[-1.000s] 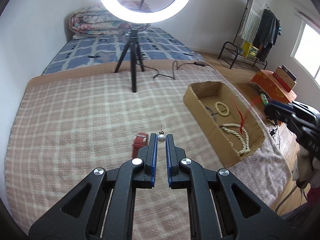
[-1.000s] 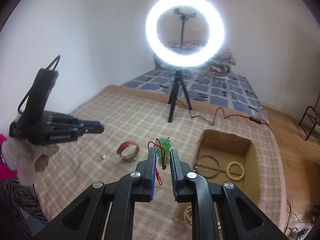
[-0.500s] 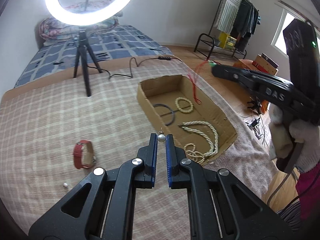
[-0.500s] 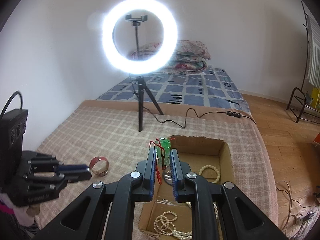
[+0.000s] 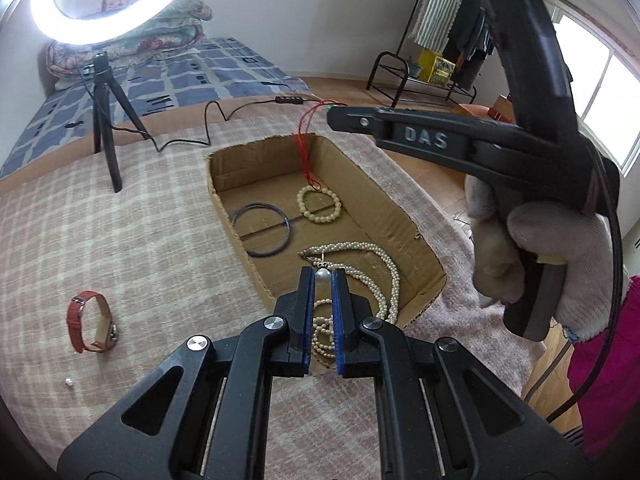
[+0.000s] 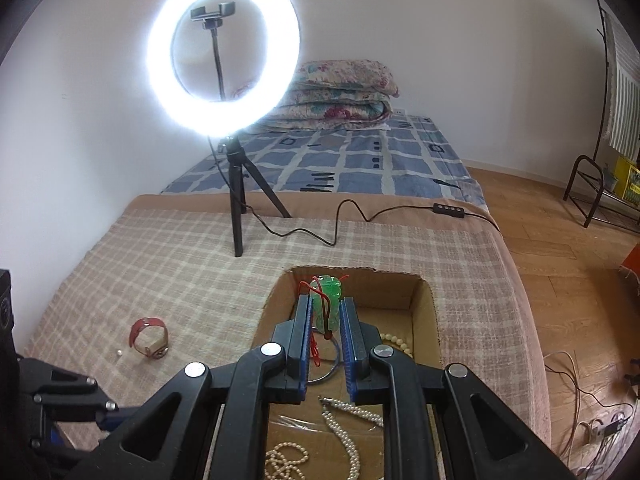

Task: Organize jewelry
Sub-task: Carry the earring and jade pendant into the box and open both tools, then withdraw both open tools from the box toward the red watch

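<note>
Your left gripper pinches a small silver-white pearl earring between its narrow blue pads, poised over the near end of the open brown cardboard box; your right gripper clamps a translucent green carved pendant on a red cord, above the box's far end; inside lie a long strand of cream pearls, a cream bead bracelet and a thin dark metal bangle; a red leather-strap watch and a loose white pearl sit left on the checked blanket.
</note>
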Demonstrator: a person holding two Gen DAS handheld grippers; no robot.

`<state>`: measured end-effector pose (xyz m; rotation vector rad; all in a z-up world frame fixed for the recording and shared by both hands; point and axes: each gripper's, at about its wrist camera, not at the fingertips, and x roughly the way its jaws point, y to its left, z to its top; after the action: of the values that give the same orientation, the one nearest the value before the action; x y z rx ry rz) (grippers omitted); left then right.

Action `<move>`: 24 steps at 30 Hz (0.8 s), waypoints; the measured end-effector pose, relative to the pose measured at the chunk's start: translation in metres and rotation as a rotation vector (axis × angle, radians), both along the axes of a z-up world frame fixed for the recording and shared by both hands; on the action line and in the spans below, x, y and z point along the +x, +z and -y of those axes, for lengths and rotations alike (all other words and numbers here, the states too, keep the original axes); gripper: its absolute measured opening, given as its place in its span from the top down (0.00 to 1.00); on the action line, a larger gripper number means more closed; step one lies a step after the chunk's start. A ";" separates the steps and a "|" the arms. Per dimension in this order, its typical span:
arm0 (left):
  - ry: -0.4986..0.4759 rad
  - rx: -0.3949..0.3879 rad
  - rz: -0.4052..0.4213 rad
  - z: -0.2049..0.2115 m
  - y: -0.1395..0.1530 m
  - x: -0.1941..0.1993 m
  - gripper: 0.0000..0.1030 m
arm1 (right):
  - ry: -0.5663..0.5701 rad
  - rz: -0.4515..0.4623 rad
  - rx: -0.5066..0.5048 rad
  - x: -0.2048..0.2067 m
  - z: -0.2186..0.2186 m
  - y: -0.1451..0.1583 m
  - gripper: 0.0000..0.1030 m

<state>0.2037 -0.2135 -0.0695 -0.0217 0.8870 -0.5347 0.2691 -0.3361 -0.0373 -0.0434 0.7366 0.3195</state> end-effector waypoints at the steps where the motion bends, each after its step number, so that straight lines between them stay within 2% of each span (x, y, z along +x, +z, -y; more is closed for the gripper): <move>1: -0.002 0.001 -0.004 0.003 -0.002 0.001 0.94 | -0.004 -0.007 0.001 0.004 0.002 -0.004 0.89; 15: -0.057 0.048 -0.011 0.036 -0.022 0.003 0.94 | -0.024 -0.070 0.013 0.030 0.019 -0.032 0.88; 18: -0.067 0.056 -0.008 0.039 -0.024 0.002 0.94 | -0.027 -0.074 0.022 0.031 0.020 -0.034 0.85; 20: -0.063 0.068 -0.007 0.039 -0.025 0.002 0.92 | -0.032 -0.069 0.021 0.032 0.020 -0.033 0.72; 21: -0.060 0.070 -0.010 0.039 -0.025 0.002 0.75 | -0.034 -0.064 0.019 0.031 0.020 -0.032 0.63; 22: -0.056 0.069 -0.012 0.039 -0.025 0.003 0.50 | -0.037 -0.059 0.017 0.031 0.020 -0.031 0.49; 23: -0.048 0.059 -0.002 0.037 -0.024 0.003 0.43 | -0.044 -0.054 0.013 0.030 0.019 -0.030 0.40; 24: -0.038 0.057 0.010 0.035 -0.023 0.002 0.37 | -0.052 -0.046 0.010 0.030 0.019 -0.030 0.19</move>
<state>0.2060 -0.2486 -0.0921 0.0502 0.8939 -0.5446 0.2988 -0.3552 -0.0668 -0.0077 0.7810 0.2750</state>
